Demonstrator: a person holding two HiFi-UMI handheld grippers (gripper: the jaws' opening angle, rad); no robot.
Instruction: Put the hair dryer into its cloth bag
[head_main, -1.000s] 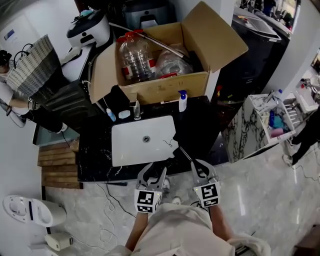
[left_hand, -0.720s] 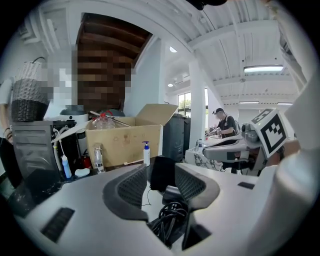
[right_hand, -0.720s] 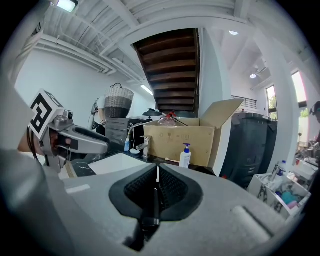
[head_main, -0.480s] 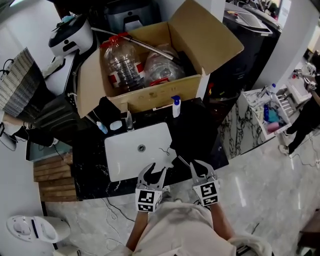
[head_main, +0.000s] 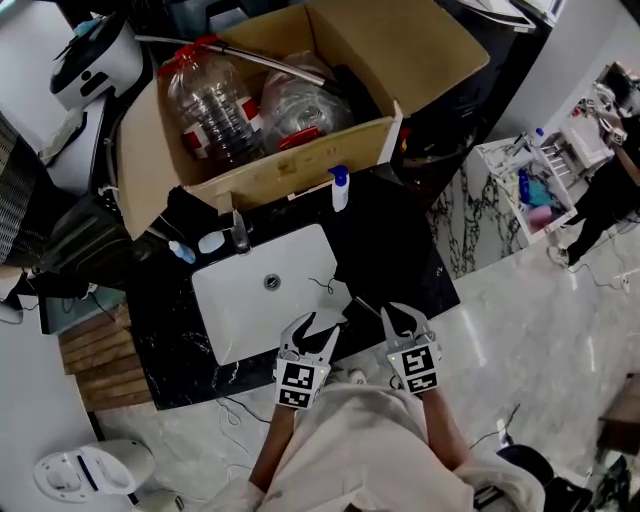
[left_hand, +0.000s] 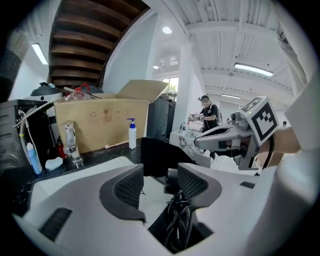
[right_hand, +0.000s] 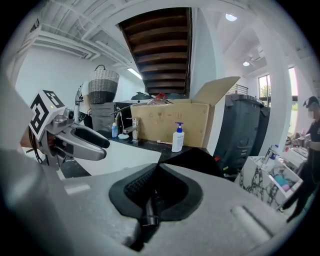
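Nearest the camera, at the bottom of the head view, the person's pale-clothed arms hold both tools side by side over the front edge of a black stone counter (head_main: 170, 340). The left gripper (left_hand: 161, 176) has its jaws a narrow way apart; they have just been opening, and the ribbed pads press on nothing. Through that gap shows a dark rounded piece (left_hand: 172, 181), just beyond the right-hand pad. Whether it is the hair dryer cannot be told, and the hair dryer cannot be picked out for sure anywhere else. The right gripper (right_hand: 157, 169) has its jaws closed together, tips meeting. Whether they pinch anything cannot be told.

Just past the jaws lies a white sink (head_main: 240, 300), set into the counter, with a thin dark cord curling over its right side. The black cloth bag (left_hand: 157, 152) lies on the counter touching the sink's right edge, in front of the right gripper.

Behind the sink stands a chrome faucet (left_hand: 70, 142), with a small blue bottle (left_hand: 32, 157) to its left and a white pump bottle (left_hand: 132, 134) to its right. Behind these sits an open cardboard box (head_main: 270, 180), holding a large clear plastic bottle (head_main: 205, 105) with a red cap. Far off at the right, a person (head_main: 600, 200) stands by a marbled stand.
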